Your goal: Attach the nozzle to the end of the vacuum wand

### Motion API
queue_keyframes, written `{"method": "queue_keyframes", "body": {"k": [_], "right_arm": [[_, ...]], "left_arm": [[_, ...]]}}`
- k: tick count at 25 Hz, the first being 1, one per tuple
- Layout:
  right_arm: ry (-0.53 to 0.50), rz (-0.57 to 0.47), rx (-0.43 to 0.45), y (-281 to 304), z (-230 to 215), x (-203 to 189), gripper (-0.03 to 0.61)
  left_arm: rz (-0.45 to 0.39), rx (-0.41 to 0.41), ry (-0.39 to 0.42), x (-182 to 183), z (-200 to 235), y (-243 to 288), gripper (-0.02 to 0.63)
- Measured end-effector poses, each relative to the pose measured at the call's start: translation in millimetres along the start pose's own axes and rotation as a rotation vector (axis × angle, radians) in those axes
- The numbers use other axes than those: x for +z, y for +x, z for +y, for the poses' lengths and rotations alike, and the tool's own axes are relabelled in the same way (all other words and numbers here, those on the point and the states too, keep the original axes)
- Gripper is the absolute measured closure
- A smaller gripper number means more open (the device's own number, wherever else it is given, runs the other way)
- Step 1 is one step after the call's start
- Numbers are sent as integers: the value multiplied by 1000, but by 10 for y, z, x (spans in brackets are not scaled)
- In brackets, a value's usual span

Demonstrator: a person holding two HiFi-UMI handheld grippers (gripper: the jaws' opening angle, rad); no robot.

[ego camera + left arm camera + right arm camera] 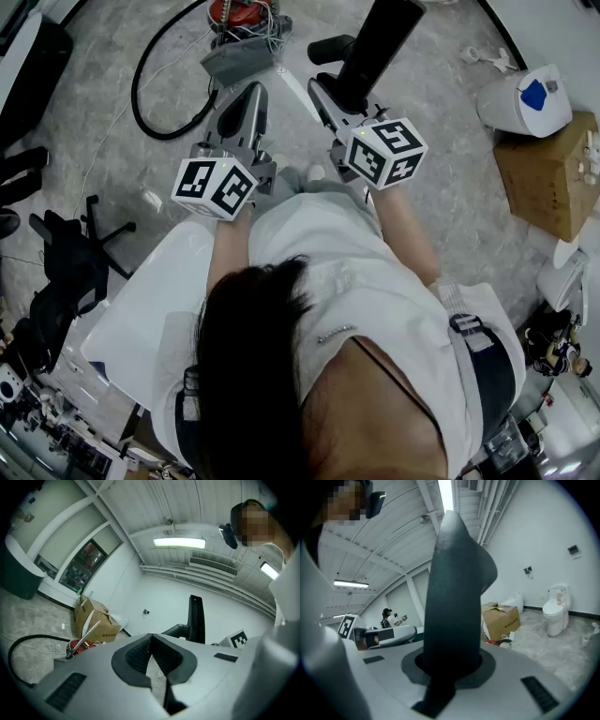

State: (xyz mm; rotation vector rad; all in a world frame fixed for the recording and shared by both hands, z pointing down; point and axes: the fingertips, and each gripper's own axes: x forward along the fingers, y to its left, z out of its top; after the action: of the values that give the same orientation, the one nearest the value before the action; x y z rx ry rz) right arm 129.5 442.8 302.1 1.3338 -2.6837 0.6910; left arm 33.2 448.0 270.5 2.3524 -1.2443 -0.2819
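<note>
Right gripper view: right gripper grips the black nozzle jutting beyond its jaws; keep it straight and let the closed, empty left gripper steady the wand.

I count two grippers, the left gripper and the right gripper; one black nozzle; one cardboard box at right; one black hose; one toilet.

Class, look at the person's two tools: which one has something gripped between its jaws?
The right tool, clamped on the black nozzle that stands up between its jaws. The left tool is shut with nothing in it.
</note>
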Motion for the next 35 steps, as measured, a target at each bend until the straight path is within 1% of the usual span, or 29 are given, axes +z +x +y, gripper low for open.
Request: {"method": "queue_keyframes", "body": {"k": [2, 7, 14, 18, 22, 27, 31, 35], "right_arm": [[-5, 1, 4, 1, 21, 6, 508], [-22, 11, 3, 11, 27, -30, 508], [1, 29, 28, 38, 44, -89, 506], [12, 28, 27, 96, 48, -80, 506], [-6, 24, 2, 164, 19, -53, 506], [-10, 2, -3, 328, 54, -18, 506], [-62, 22, -51, 500, 88, -35, 506], [-61, 33, -85, 671, 136, -34, 506]], "left_arm": [[3, 0, 11, 2, -30, 13, 612], [11, 8, 7, -38, -38, 28, 612], [31, 12, 35, -82, -71, 92, 612], [54, 16, 42, -104, -33, 136, 612], [71, 35, 50, -102, 100, 141, 612], [102, 75, 86, -86, 382, 123, 612], [120, 96, 120, -20, 566, 127, 612], [137, 109, 137, 96, 735, 113, 612]]}}
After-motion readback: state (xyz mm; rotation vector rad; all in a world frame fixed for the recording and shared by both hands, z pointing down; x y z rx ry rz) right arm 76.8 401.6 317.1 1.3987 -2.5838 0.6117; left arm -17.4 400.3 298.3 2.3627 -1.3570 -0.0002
